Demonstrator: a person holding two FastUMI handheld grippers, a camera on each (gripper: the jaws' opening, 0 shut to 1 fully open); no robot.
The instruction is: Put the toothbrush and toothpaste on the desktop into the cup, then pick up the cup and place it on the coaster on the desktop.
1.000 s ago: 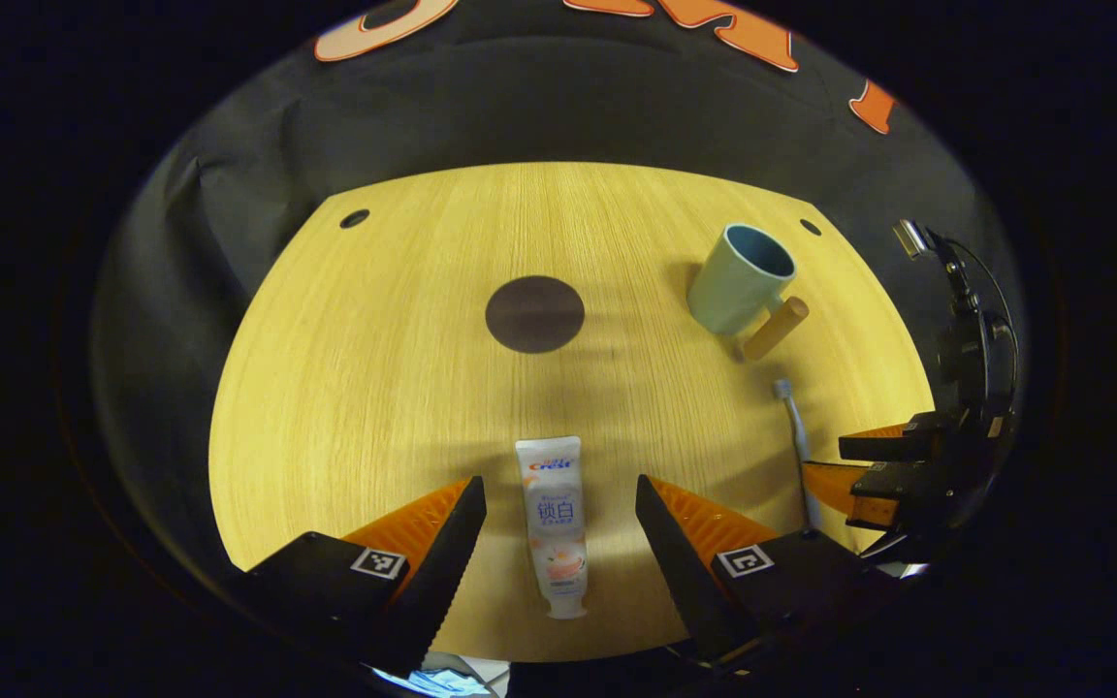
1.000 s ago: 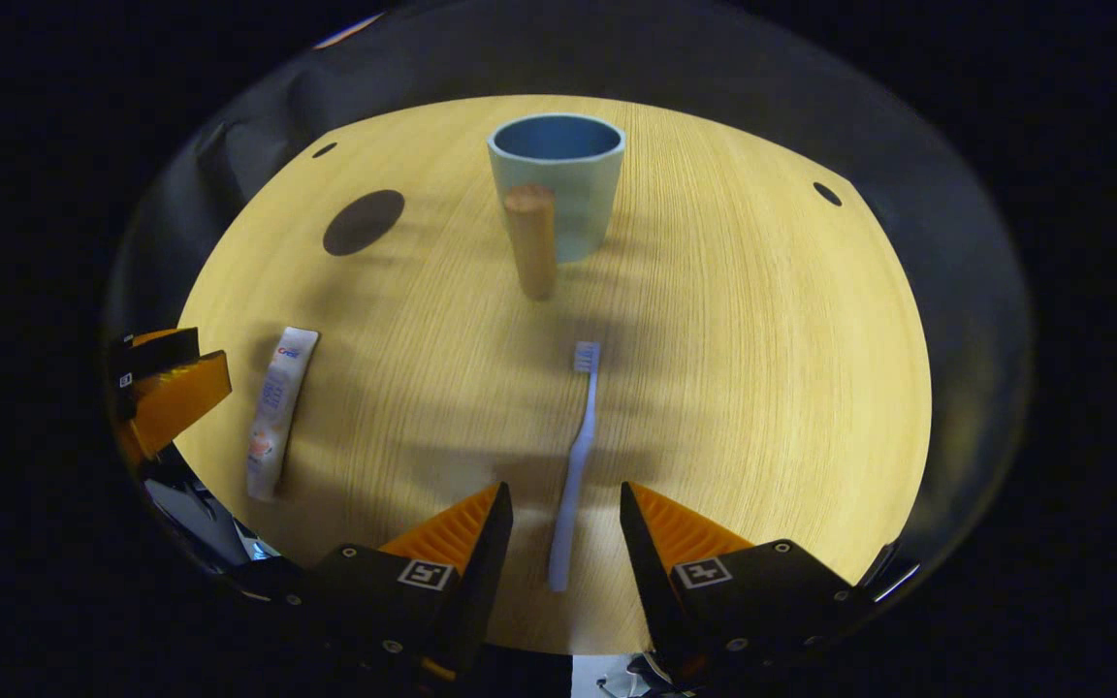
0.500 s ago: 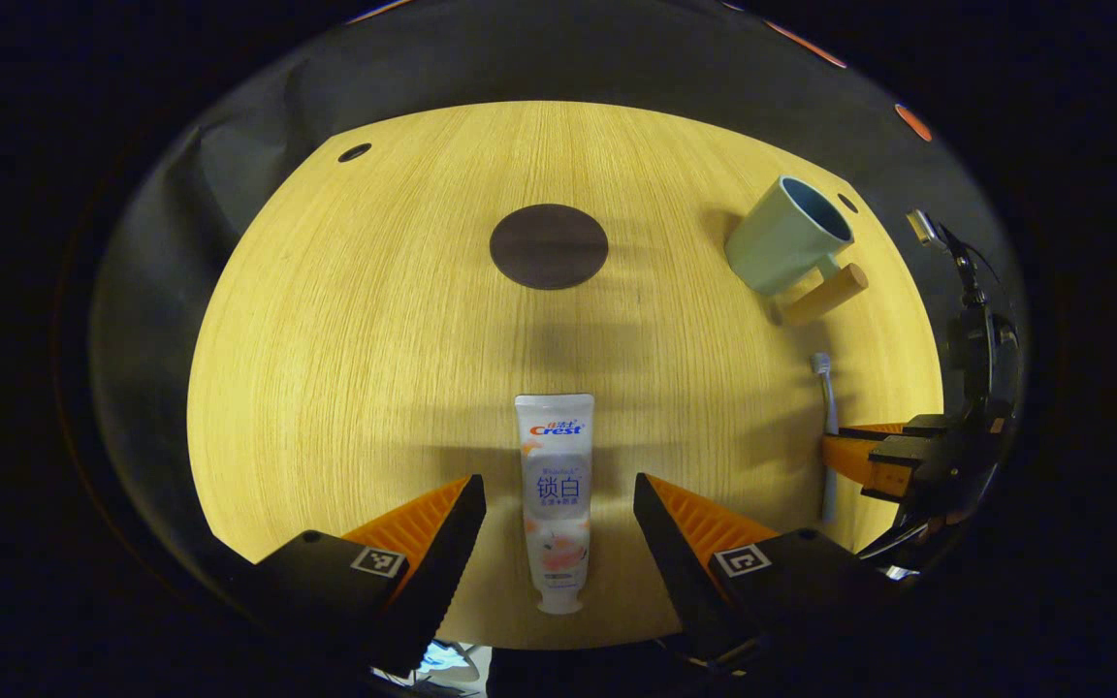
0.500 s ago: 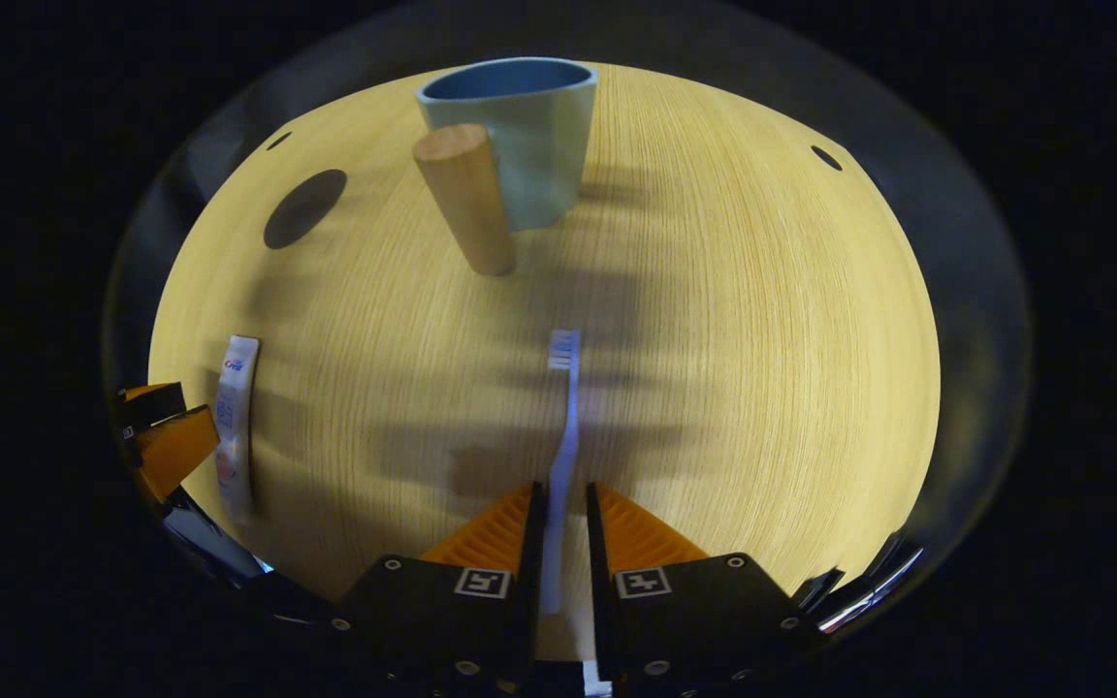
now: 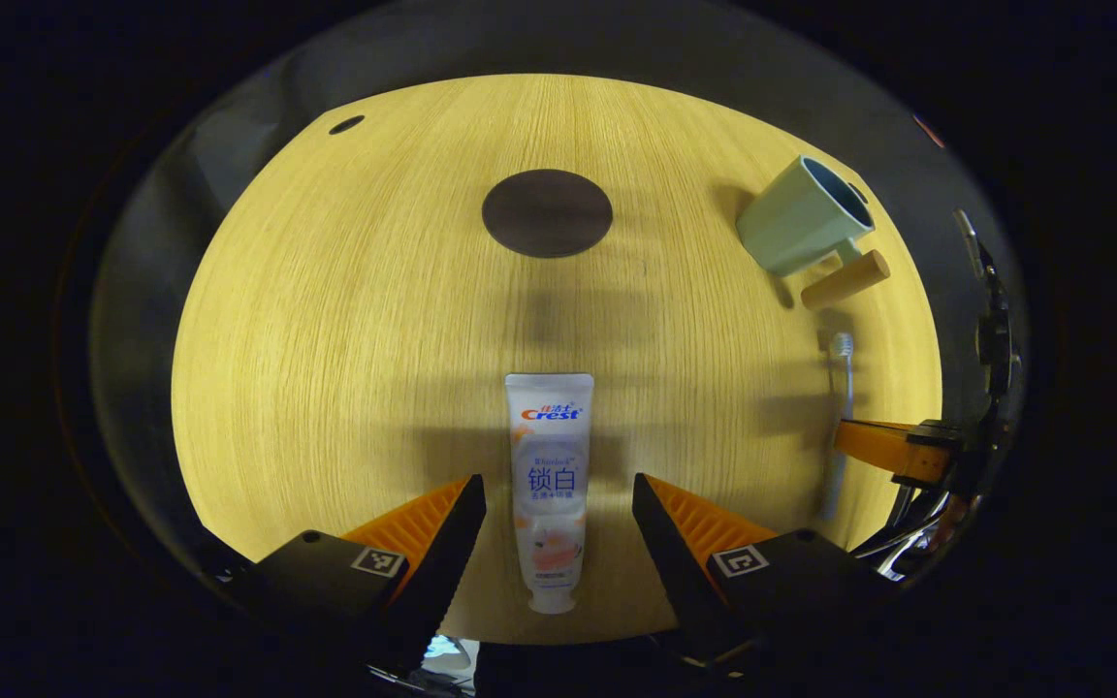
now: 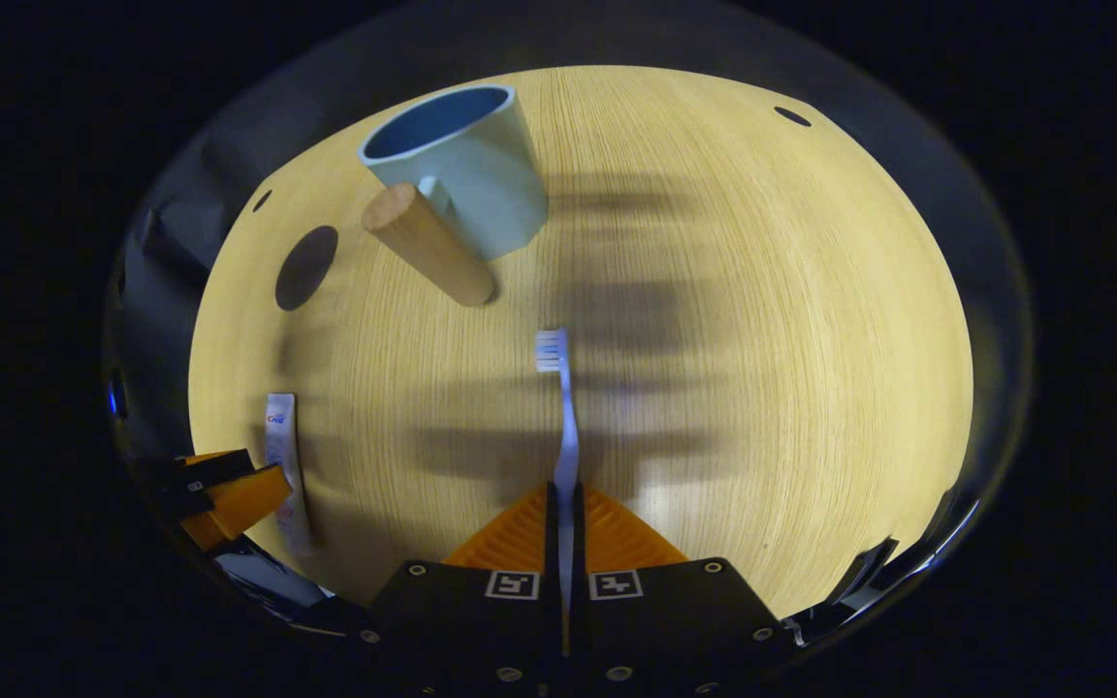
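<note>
Warm overhead light on the table, brightest mid-surface, falling to near dark at its rim. Soft, banded shadows lie across the wood beyond the toothpaste and around the toothbrush, edges smeared. Pale glare patch just right of the toothbrush handle. Strong fisheye bulge; the cup leans near the table's edge. Focus fairly sharp centrally

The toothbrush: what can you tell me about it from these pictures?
The toothbrush is slim, with a pale blue handle that looks like plastic and a small head of white bristles at the far end, pointing towards the cup. It lies along the wooden desktop, its rear end clamped between the fingers of the right gripper.
</note>
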